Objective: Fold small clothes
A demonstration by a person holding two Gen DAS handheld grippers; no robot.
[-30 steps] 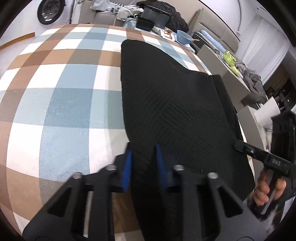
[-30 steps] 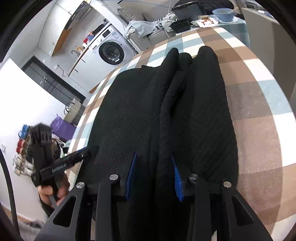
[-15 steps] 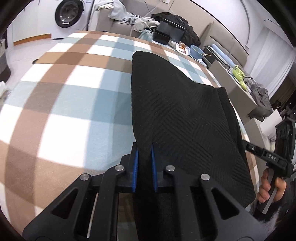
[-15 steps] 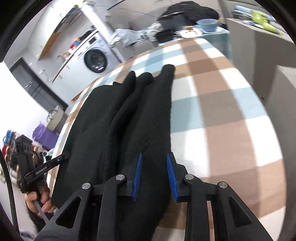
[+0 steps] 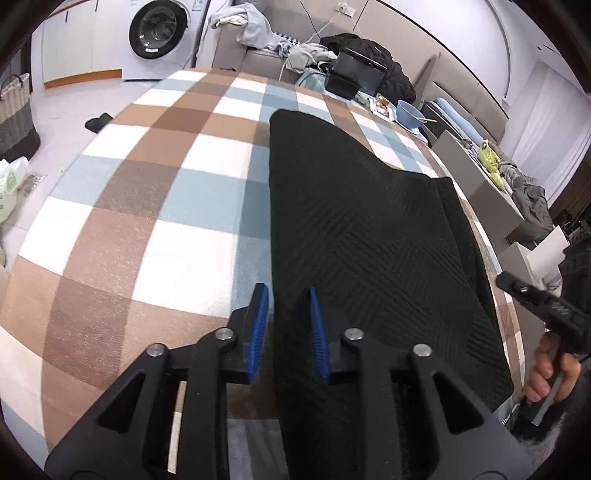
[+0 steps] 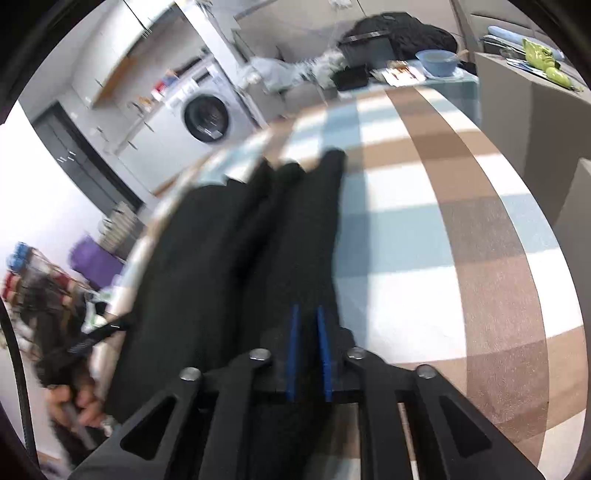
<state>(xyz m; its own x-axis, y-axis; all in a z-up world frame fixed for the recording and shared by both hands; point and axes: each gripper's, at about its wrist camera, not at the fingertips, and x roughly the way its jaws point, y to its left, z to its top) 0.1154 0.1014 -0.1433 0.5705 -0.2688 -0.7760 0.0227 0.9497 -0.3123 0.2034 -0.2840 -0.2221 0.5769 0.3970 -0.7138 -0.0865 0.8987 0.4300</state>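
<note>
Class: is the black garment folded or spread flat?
Folded: the garment shows a second layer along its right edge, and several stacked ridges in the right wrist view.

Motion blur smears the black garment and washing machine.

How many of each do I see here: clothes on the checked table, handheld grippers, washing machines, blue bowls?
black garment: 1
grippers: 2 (left gripper, right gripper)
washing machine: 1
blue bowl: 1
Total: 5

Black skeletal fingers with blue ribbed pads and silver screws are seen on both grippers.
</note>
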